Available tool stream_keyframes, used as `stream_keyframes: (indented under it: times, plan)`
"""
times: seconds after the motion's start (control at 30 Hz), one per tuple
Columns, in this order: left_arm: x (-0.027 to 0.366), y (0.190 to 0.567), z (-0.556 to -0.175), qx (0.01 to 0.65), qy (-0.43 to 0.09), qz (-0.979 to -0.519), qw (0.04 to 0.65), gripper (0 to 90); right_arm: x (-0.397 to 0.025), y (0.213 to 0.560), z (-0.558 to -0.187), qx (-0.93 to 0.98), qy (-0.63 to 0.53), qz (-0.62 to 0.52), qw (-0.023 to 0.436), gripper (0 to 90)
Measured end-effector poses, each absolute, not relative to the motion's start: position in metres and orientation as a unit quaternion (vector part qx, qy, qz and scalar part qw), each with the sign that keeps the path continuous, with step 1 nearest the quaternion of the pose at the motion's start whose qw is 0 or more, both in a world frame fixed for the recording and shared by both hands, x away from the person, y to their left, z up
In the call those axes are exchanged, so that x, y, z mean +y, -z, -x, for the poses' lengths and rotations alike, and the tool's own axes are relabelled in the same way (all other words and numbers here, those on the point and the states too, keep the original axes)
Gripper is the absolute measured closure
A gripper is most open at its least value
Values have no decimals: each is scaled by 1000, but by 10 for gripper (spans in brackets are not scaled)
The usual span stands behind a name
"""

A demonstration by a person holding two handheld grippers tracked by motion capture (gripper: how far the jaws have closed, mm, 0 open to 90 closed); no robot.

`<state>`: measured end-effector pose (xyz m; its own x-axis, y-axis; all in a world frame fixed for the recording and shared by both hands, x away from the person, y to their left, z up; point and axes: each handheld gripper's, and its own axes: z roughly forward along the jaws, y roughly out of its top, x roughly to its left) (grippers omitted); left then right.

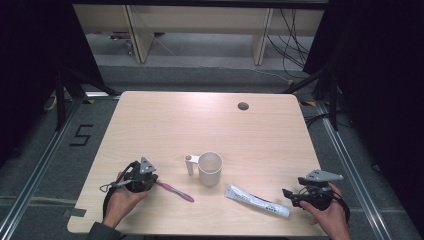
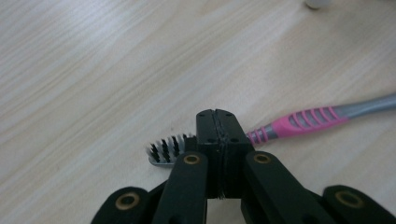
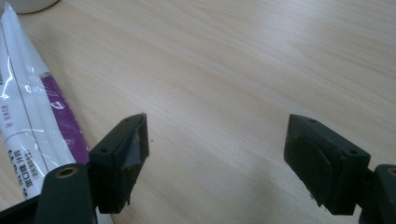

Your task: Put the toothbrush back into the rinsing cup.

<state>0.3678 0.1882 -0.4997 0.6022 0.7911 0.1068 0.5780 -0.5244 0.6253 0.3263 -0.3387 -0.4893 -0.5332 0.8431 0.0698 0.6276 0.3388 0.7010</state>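
At the left of the desk [image 1: 150, 110] the left tongs [image 2: 217, 140] are pressed together on the neck of the toothbrush [image 2: 299, 120] — just behind the bristles, with the pink-and-grey handle running out past the jaws. In the high view the toothbrush [image 1: 175, 191] lies flat on the wood in front of the person's left hand [image 1: 120, 200], its handle pointing toward the middle of the desk.

The step in hand looks like lifting the brush, likely toward the mug. The pinch sits far from the middle of the handle, so the long end may droop or swivel; a slow, level lift with the jaws kept firmly closed would serve best, and the handle should be watched as it leaves the wood.

The white mug [image 1: 210, 168] stands upright near the centre, its handle toward the left tongs. Right of it, lying flat, is the toothpaste tube [image 1: 256, 200]. Just beyond that the right tongs [image 3: 217, 161] are spread wide and hold nothing — the tube [image 3: 32, 116] lies beside their left jaw.

Counted: one toothbrush, one mug, one tube, two tongs.
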Motion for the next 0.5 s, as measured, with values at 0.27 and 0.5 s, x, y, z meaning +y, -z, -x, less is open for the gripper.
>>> stream_keyframes:
  times: [0.27, 0.5]
  plan:
    - [179, 500, -387, 403, -183, -853, 276, 887, -341, 490, -329, 813, -344, -436, 174, 229]
    - [173, 501, -398, 409, -182, -849, 280, 886, -341, 490, -329, 812, -343, -439, 173, 229]
